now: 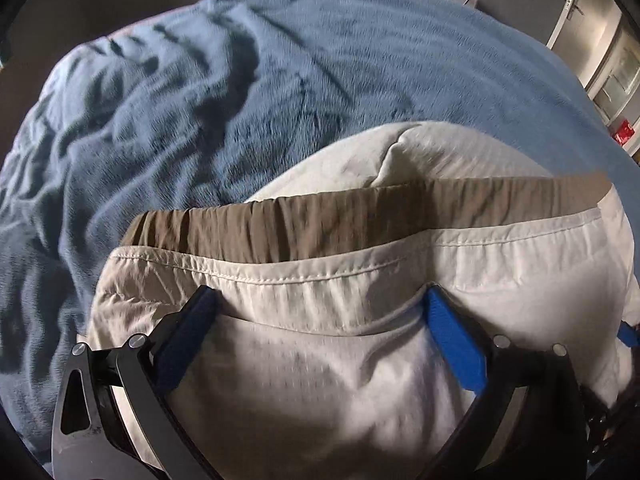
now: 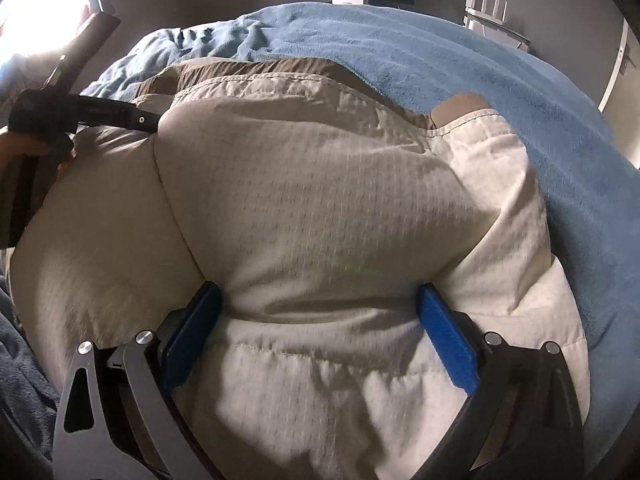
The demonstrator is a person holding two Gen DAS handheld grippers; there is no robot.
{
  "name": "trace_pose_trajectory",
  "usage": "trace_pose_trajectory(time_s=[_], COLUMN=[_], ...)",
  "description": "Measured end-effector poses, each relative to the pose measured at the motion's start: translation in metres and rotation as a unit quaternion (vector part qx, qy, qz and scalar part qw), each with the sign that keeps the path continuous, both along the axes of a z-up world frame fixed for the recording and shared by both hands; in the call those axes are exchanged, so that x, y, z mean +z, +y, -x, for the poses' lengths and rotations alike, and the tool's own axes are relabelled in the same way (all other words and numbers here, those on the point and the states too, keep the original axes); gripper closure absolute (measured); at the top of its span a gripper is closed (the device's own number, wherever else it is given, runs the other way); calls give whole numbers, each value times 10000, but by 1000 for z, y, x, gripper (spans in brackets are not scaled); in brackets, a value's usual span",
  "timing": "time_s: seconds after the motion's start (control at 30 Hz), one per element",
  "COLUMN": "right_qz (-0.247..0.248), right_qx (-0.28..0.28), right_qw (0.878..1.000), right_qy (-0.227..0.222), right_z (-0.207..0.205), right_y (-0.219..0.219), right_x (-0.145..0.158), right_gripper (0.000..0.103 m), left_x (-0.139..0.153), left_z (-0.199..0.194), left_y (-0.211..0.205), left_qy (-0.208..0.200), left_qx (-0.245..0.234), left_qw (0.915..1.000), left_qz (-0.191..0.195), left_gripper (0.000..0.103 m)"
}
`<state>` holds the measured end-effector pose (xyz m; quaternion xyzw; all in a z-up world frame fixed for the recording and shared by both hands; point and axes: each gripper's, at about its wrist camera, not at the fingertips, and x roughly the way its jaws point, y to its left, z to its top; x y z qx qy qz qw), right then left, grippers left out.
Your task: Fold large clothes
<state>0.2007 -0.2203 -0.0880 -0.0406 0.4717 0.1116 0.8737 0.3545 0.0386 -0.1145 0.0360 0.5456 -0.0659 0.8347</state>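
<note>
So the cream garment [image 1: 320, 360] is bunched on the blue blanket [image 1: 200, 120], brown waistband [image 1: 320, 224] on the far side. My left gripper [image 1: 320, 320] and right gripper [image 2: 320, 316] both have their jaws spread wide with cloth bulging between them, nothing pinched. It looks thin, floppy and light, maybe a bit slick. I'd grab by the stitched hem [image 1: 280, 276], since that's the firmest bit.

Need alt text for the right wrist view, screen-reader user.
A cream garment with a brown band bulges between the right gripper's spread blue fingers, lying on a blue blanket. The left gripper shows at the garment's far left edge, its fingers hidden.
</note>
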Motion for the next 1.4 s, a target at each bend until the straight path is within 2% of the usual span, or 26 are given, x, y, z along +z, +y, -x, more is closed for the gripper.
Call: trace_pose_trajectory(time_s=[0.27,0.4,0.53,0.67,0.73,0.87,0.97,1.1,1.4], right_qz=[138,156,-56,-501,-569,-536,-405,-238,-293], right_qx=[-81,-90,-147,-372,-480,-751,-676,-611,-798], right_qw=[9998,9997,9997,9971,9956,9952,9965,9975,9961], right_qy=[-78,-148,-203,-440,-578,-328,-262,-268,-221], right_z=[1,3,8,16,17,8,6,11,28], right_y=[4,4,-4,-20,-25,-41,-41,-36,-51], right_x=[-9,-11,-6,13,20,13,6,4,7], right_gripper=[9,8,8,9,9,8,8,8,8], left_x=[-16,-11,15,50,57,43,24,9,0], left_z=[-8,-5,23,77,106,151,172,178,172], left_y=[0,-1,-6,4,5,6,9,2,0], left_qy=[-64,-159,-549,-726,-684,-233,-175,-141,-90], left_qx=[-25,-14,-123,-332,-552,-977,-1161,-1212,-1256], left_qw=[10000,9999,9981,9968,9961,9949,9927,9909,9899], left_qz=[-4,-58,-239,102,83,-37,-270,-569,-646], left_gripper=[4,4,6,6,6,6,5,5,5])
